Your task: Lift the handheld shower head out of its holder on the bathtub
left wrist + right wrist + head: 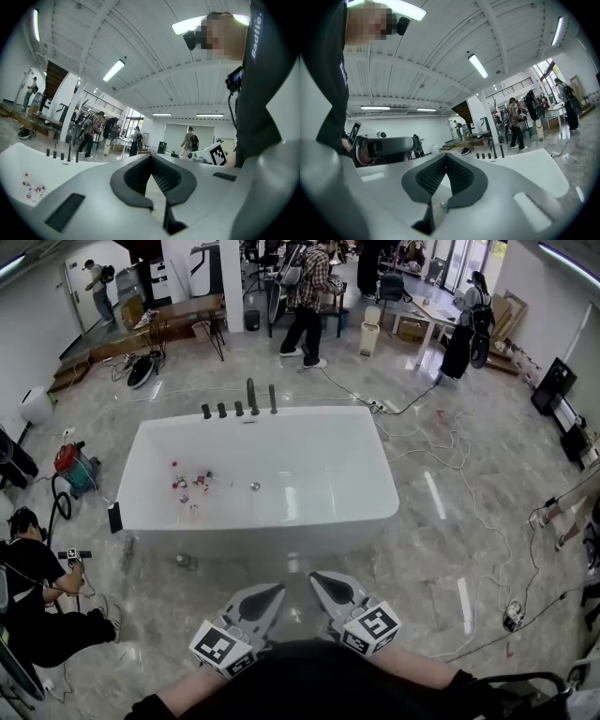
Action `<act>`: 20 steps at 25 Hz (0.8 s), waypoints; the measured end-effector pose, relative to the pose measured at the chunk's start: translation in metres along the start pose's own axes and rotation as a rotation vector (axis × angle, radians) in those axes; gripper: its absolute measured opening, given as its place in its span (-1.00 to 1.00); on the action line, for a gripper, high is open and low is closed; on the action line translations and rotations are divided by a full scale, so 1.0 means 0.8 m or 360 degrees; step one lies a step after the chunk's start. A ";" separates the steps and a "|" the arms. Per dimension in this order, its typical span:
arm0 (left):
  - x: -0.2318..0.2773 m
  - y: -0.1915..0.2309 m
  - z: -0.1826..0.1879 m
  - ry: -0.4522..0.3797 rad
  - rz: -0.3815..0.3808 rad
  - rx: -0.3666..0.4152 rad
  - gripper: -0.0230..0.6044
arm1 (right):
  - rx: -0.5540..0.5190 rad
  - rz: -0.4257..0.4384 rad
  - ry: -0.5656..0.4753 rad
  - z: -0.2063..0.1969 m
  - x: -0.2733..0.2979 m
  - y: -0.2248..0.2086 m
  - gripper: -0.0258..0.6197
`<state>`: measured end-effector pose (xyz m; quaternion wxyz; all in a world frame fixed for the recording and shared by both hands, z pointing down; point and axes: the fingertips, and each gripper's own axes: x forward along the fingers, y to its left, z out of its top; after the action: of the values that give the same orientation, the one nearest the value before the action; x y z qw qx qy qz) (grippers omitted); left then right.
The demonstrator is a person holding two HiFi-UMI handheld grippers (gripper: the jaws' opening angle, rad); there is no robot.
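Observation:
A white freestanding bathtub (375, 460) stands in the middle of the floor ahead of me. On its far rim is a row of dark fittings (240, 407): three short knobs, a tall spout, and a slim upright stick (273, 397) at the right end. I cannot tell which one is the shower head. The same fittings (62, 154) show small in the left gripper view, and the fittings (490, 153) show in the right gripper view too. My left gripper (278, 590) and right gripper (315, 578) hang side by side close to my body, well short of the tub. Both are shut with nothing between the jaws.
Small red and white bottles (186, 486) lie inside the tub by the drain (254, 486). A red vacuum (71, 464) and a crouching person (28, 589) are at the left. Cables (469, 493) trail across the floor at the right. People stand at tables behind the tub.

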<state>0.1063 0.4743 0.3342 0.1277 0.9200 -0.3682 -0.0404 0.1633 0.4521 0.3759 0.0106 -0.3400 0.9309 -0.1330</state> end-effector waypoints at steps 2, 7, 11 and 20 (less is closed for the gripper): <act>0.014 0.009 0.004 -0.0042 0.0053 -0.0008 -0.93 | 0.0000 -0.0007 0.0009 -0.001 0.001 -0.024 -0.92; 0.051 0.065 0.021 -0.0095 0.0123 0.0025 -0.93 | -0.0002 -0.0030 0.0007 0.008 0.038 -0.088 -0.92; 0.095 0.138 0.043 -0.0151 0.0133 0.0028 -0.93 | -0.0045 -0.0037 0.0001 0.026 0.107 -0.143 -0.92; 0.193 0.398 0.097 -0.0095 -0.0088 0.0097 -0.93 | -0.0056 -0.0175 0.0020 0.067 0.363 -0.259 -0.92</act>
<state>-0.0070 0.1303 0.3464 0.0876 0.9317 -0.3475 -0.0599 0.0766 0.1026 0.3977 -0.0085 -0.3898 0.9131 -0.1192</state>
